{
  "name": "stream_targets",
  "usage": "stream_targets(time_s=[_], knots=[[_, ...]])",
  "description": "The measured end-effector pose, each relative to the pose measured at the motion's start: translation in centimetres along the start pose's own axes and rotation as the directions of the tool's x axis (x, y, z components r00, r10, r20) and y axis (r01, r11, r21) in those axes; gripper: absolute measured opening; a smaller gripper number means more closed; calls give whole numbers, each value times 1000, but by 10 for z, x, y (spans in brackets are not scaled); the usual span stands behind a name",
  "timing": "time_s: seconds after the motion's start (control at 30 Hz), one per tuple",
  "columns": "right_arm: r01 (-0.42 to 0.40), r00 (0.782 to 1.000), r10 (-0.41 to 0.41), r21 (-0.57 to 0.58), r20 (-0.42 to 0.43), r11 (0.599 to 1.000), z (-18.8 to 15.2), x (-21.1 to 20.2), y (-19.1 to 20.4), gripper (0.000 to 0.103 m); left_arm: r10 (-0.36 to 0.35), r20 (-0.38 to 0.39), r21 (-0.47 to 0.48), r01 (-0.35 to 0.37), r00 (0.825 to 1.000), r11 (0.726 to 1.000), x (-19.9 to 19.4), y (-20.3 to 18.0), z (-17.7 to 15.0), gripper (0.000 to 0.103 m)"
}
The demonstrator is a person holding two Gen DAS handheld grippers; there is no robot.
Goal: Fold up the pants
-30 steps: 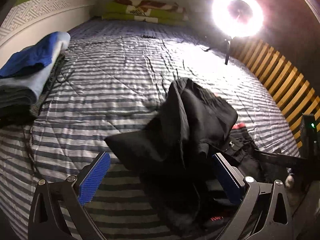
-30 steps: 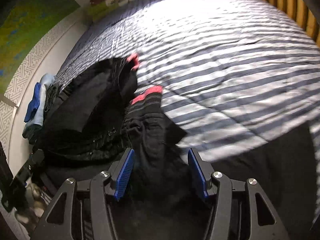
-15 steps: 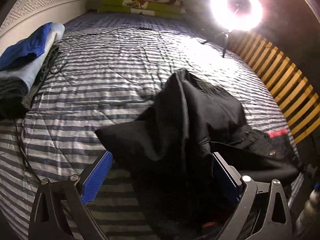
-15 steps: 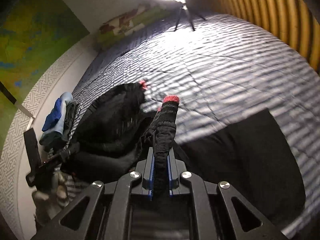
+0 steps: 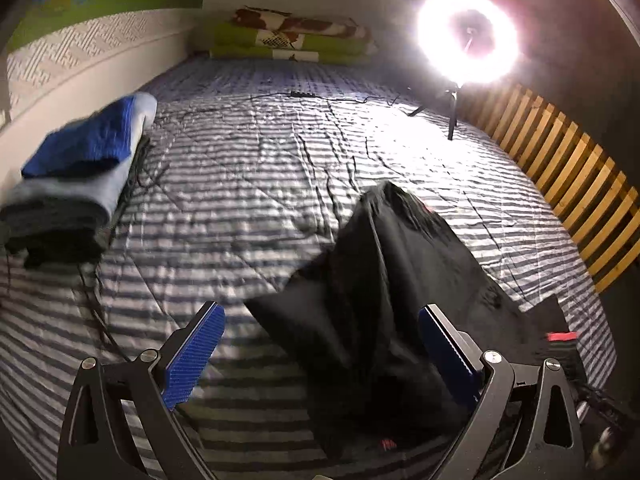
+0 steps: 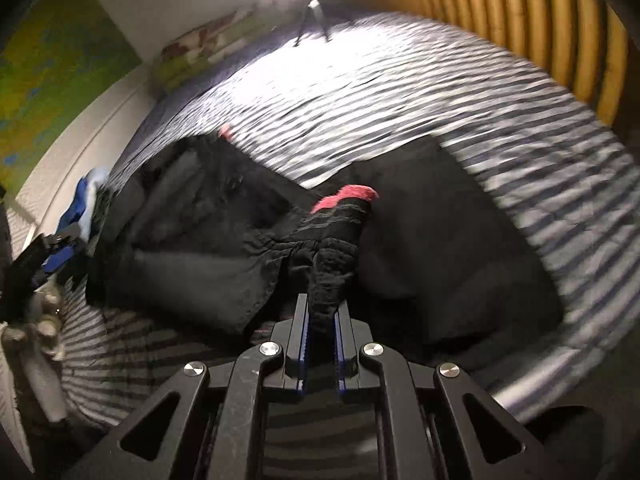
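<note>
Left gripper (image 5: 320,348) low over near edge of bed (image 5: 280,184), angled forward and down, blue pads (image 5: 194,354) spread wide, nothing pinched; black cloth bunched between the fingers, contact with the right pad not clear. Right gripper (image 6: 319,344) low at near edge too, pointing toward far side, pads pressed together on a bunched fold of black pants (image 6: 224,248), fabric rising out from between the fingers. Pants crumpled on striped bedcover, near-center to near-right in left wrist view (image 5: 392,280), heaped into a peak toward the far side, long axis roughly near to far, exact lie hard to tell from the heap. Red-trimmed cuff (image 6: 352,194) sticking up just beyond right gripper, pointing far-right; second bit of red trim (image 6: 225,131) at far end of the heap. Right wrist view motion-blurred. Stack of folded clothes (image 5: 76,184) at left edge of bed against wall, blue piece on top, well apart from pants. Dark cable (image 5: 344,100) across far part of bedcover. Ring light (image 5: 467,34) on small tripod at far right, glaring. Folded patterned blankets (image 5: 296,38) at far end. Wooden slats (image 5: 576,188) along right side. Left gripper also visible at left edge of right wrist view (image 6: 48,256).
</note>
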State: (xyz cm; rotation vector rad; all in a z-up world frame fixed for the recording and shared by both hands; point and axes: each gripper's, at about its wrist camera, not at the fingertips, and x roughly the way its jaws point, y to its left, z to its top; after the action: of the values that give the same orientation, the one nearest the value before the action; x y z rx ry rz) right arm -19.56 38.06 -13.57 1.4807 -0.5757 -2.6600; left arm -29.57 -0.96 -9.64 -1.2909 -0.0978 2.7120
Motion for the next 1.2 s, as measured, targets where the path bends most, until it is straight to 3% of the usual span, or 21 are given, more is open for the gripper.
stream_targets(time_s=[0.1, 0.2, 0.27, 0.37, 0.47, 0.5, 0.57, 0.6, 0.63, 0.67, 0.83, 0.97, 1.03, 1.1, 1.2], knots=[[39, 999, -40, 21, 21, 999, 3, -10, -18, 9, 0, -12, 58, 0, 1000, 998, 9, -15, 27, 99], [36, 999, -37, 41, 8, 999, 2, -7, -26, 9, -30, -92, 127, 41, 995, 991, 47, -43, 59, 99], [34, 999, -33, 47, -3, 998, 1, -3, -29, 9, -12, -143, 175, 37, 990, 984, 73, -62, 70, 99], [40, 999, -40, 24, -2, 999, 3, 2, -27, 9, 62, -213, 293, 3, 975, 956, 125, -97, 82, 99], [40, 999, -40, 0, -5, 999, 6, 4, -26, 9, 130, -261, 317, -42, 957, 947, 165, -108, 88, 99], [37, 999, -37, -6, -9, 999, 8, 5, -26, 9, 141, -290, 309, -47, 947, 950, 178, -107, 89, 93], [33, 999, -33, -14, -12, 999, 12, 8, -28, 9, 125, -347, 261, -32, 929, 965, 198, -99, 89, 55], [33, 999, -33, -18, -13, 999, 13, 9, -28, 9, 105, -364, 239, -16, 925, 971, 202, -97, 89, 24], [35, 999, -35, -25, -11, 999, 15, 10, -28, 9, 66, -376, 198, 11, 924, 980, 203, -93, 90, 14], [40, 999, -40, -32, -8, 999, 18, 11, -27, 9, 61, -362, 185, 7, 930, 983, 201, -91, 90, 11], [70, 997, -66, -93, 48, 993, 36, 4, -15, 9, 19, -243, 120, 11, 970, 993, 148, -75, 99, 8], [77, 988, -53, -161, 148, 984, 61, -28, 7, 9, -55, -125, 48, 61, 991, 997, 65, -51, 115, 8], [84, 976, -39, -205, 214, 975, 71, -53, 24, 9, -72, -25, 27, 73, 997, 997, 2, -42, 122, 8], [94, 955, -16, -252, 295, 963, 80, -87, 46, 9, -76, 71, 24, 74, 995, 997, -57, -37, 126, 8], [95, 914, 38, -304, 404, 948, 88, -146, 77, 9, -95, 220, 14, 95, 971, 995, -164, -28, 126, 8]])
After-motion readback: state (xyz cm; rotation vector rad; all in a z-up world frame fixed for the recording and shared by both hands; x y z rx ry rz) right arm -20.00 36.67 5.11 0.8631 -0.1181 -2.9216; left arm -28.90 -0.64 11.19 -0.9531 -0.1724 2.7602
